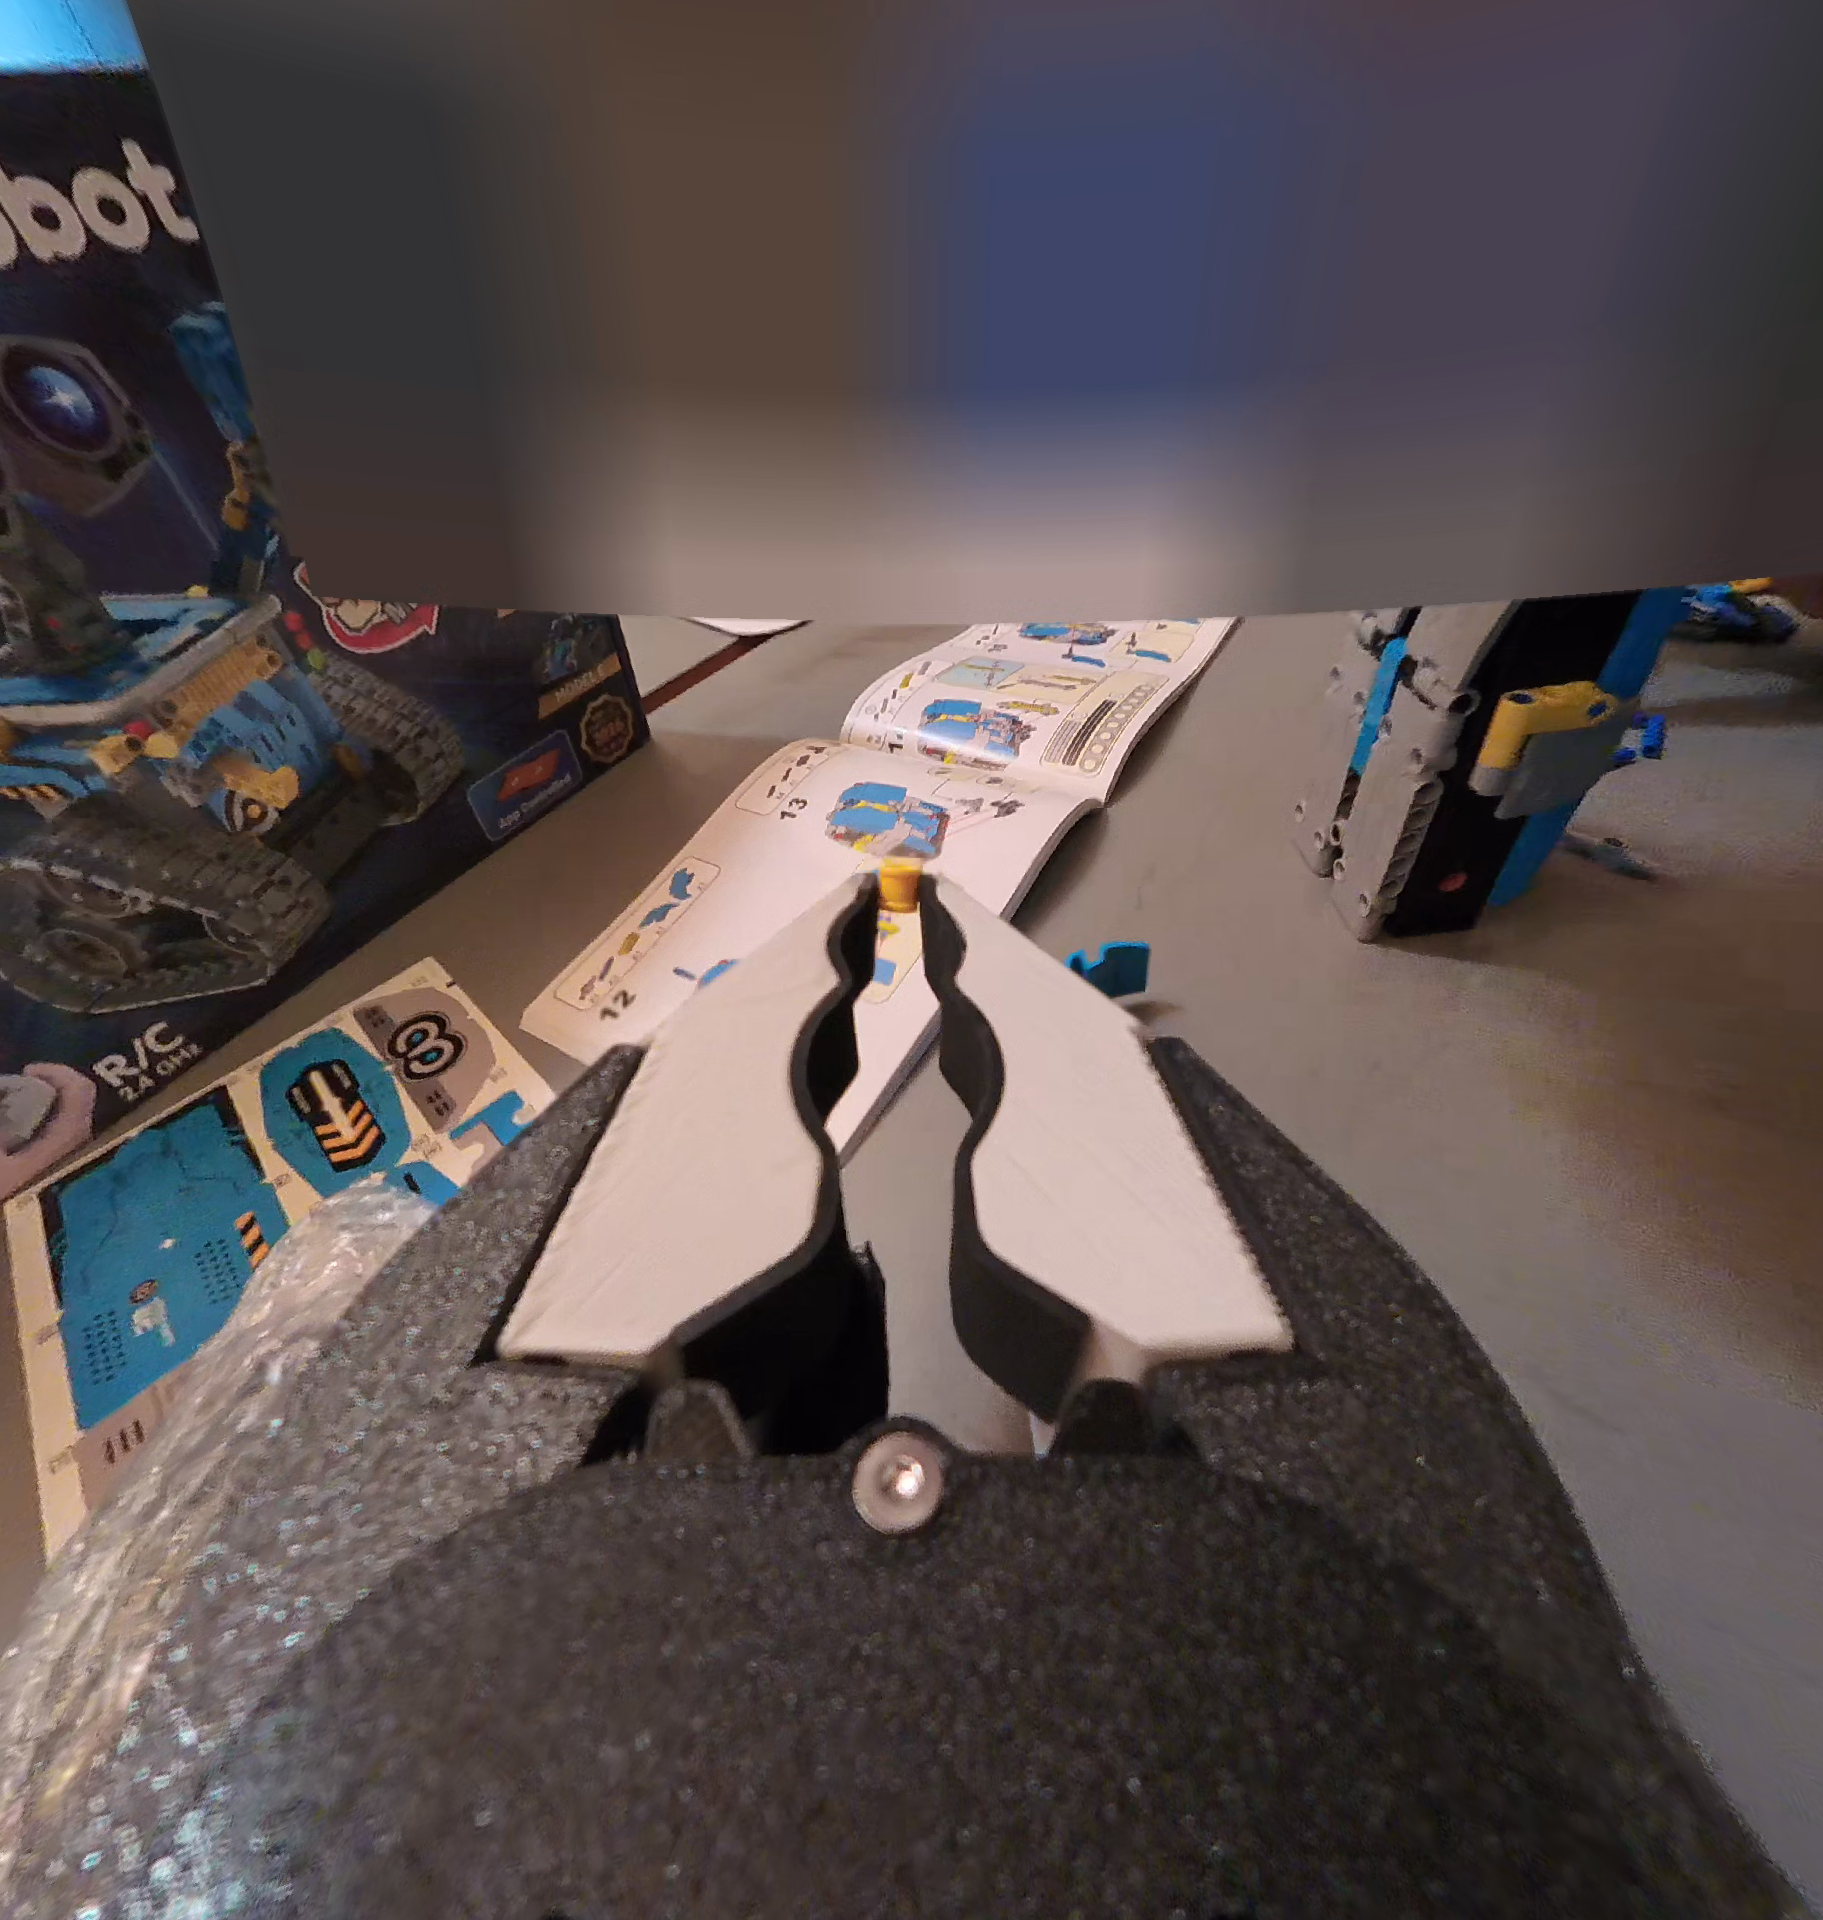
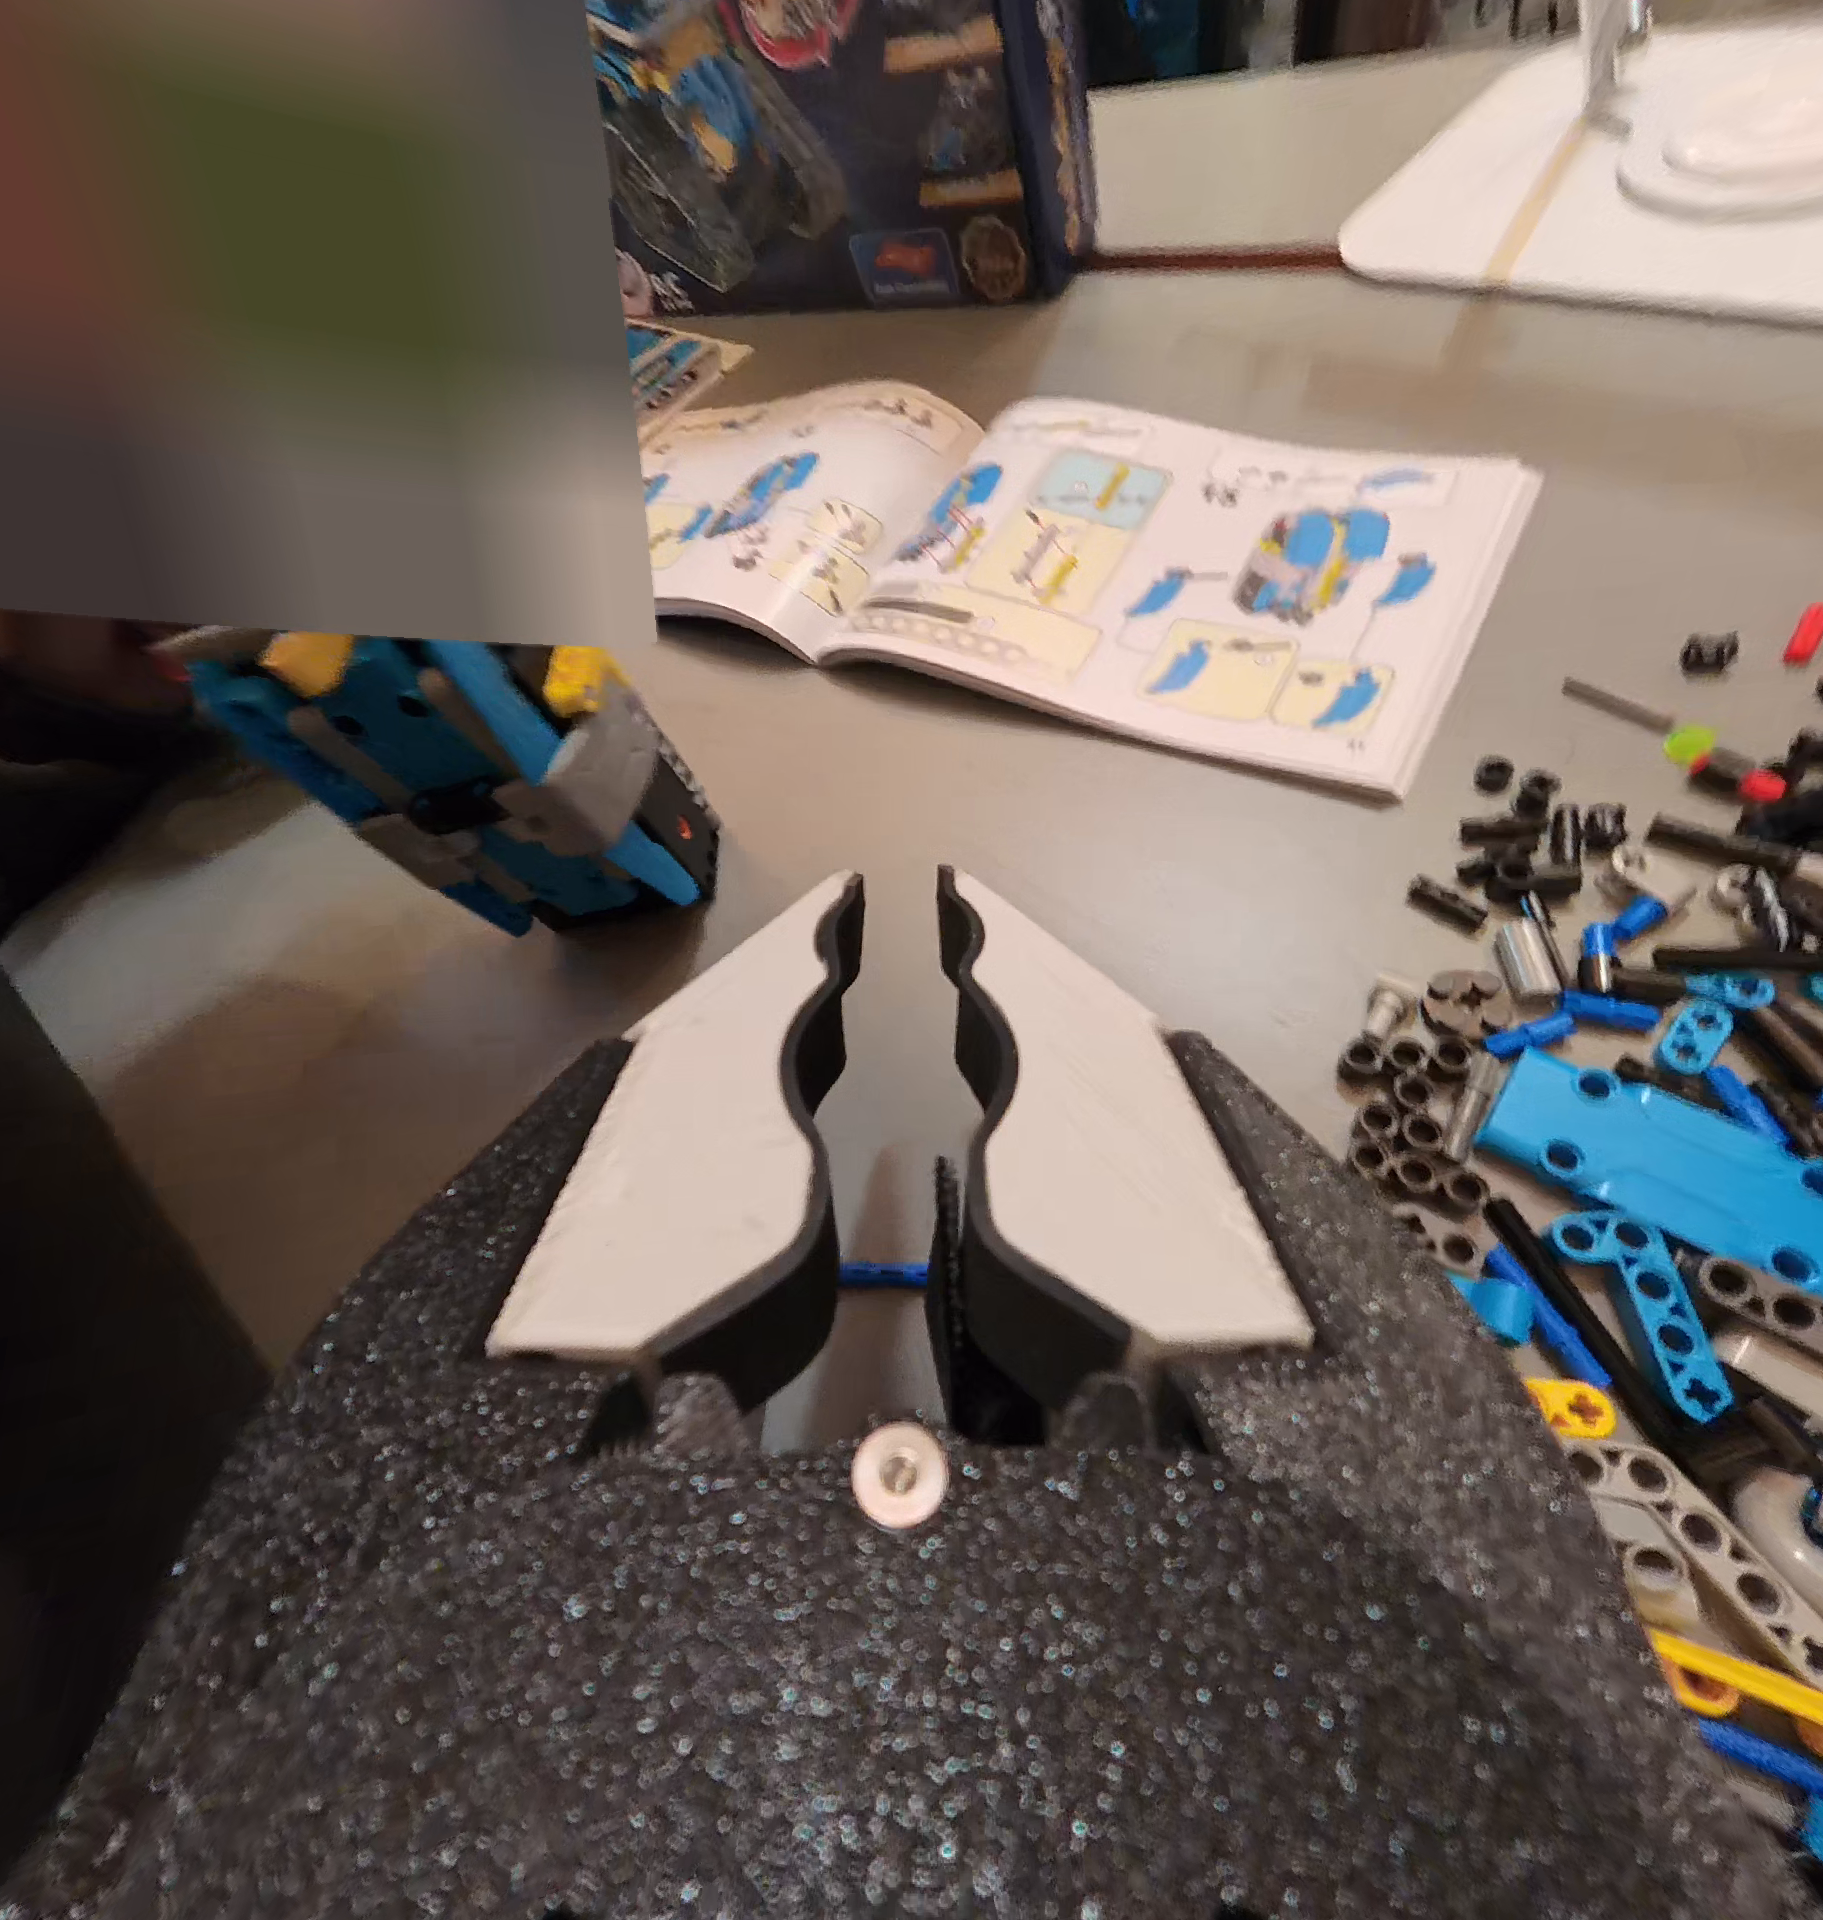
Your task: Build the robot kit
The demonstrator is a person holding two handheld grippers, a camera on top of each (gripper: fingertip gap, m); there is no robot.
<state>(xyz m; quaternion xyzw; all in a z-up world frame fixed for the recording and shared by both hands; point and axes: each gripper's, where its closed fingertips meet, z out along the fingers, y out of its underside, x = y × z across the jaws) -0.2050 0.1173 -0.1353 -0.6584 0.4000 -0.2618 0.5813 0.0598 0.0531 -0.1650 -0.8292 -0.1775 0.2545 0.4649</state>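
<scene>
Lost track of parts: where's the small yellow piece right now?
In the left wrist view, the small yellow piece is pinched at the left gripper tips, above the open instruction booklet.

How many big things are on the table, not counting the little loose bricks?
Toy box: 1
Open instruction booklet: 1
Sticker sheet: 1
Half-built blue and grey model: 1
Total: 4

The loose brick pile is too jumbled to count. The left gripper pinches 1 small yellow piece; the right gripper holds nothing.
</scene>
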